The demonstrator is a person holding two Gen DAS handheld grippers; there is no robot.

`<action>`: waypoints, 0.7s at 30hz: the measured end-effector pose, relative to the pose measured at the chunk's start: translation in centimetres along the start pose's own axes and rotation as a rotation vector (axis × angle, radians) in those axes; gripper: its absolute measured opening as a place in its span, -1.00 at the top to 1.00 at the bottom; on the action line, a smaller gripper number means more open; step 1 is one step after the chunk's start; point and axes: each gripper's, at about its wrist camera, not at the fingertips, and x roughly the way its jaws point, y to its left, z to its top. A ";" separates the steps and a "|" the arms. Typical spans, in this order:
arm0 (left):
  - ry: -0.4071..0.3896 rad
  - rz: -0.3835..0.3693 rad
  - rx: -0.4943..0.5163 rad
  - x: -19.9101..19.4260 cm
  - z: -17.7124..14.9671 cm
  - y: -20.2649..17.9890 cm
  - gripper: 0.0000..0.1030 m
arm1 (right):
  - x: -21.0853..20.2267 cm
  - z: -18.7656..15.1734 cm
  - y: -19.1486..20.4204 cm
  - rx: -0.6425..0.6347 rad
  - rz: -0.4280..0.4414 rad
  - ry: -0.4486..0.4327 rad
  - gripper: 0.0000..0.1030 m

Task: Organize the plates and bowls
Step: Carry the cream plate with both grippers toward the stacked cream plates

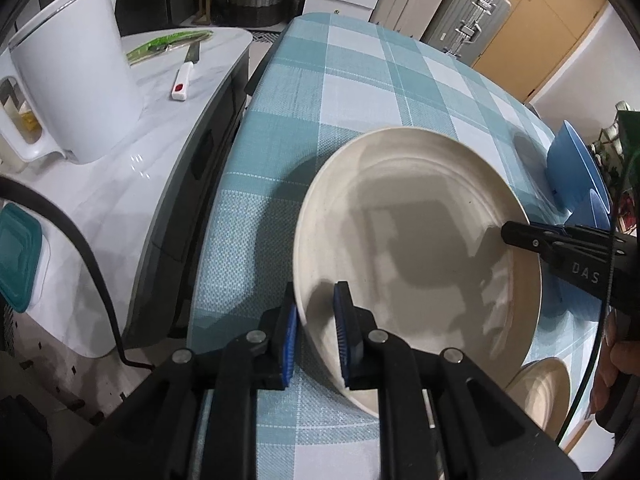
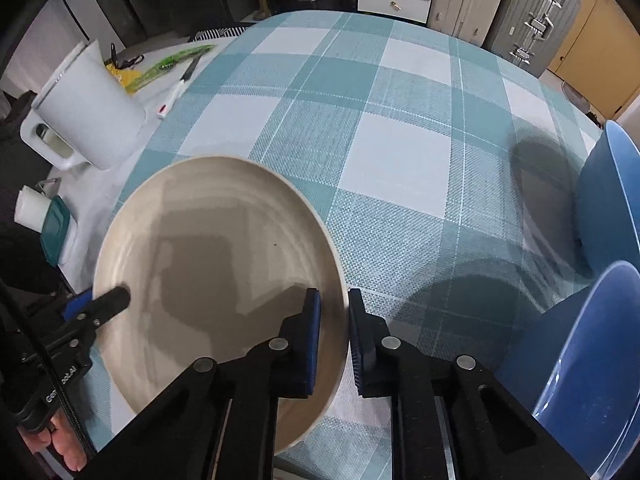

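Both tools are gripping one cream plate [image 1: 416,240] by opposite edges. Left tool [image 1: 316,320] is sitting nearly closed, its blue pads [image 1: 344,332] pinching the plate's near rim, one pad inside the dish and one outside. Right tool [image 2: 334,332] is likewise clamping the rim on the plate's far side from the left tool, its jaws almost together around the thin lip. Whether the plate is resting flat on the desk [image 2: 360,120] or hanging just above it, I cannot tell; it is lying over the teal and white checked cloth that is covering the desk. Just beyond the plate's edge by the right tool, two blue bowls [image 2: 608,196] are standing tilted on their sides. A smaller cream plate [image 1: 540,392] is peeking out from under the big plate's near edge. Well apart from the plate, past the left tool's side, a white kettle [image 1: 76,80] is standing upright on a white marble-look counter [image 1: 160,152], with a white-handled knife [image 1: 186,74] lying beyond it and a teal-lidded container [image 1: 16,256] nearer.
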 end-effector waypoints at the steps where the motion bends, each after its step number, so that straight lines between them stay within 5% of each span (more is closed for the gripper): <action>1: 0.005 -0.006 -0.006 0.0 0.0 0.1 0.72 | 0.0 0.1 0.1 -0.002 0.002 0.002 0.75; 21: -0.003 0.001 -0.031 -2.4 0.2 -0.1 0.72 | -2.6 0.7 0.3 0.050 0.028 -0.027 0.76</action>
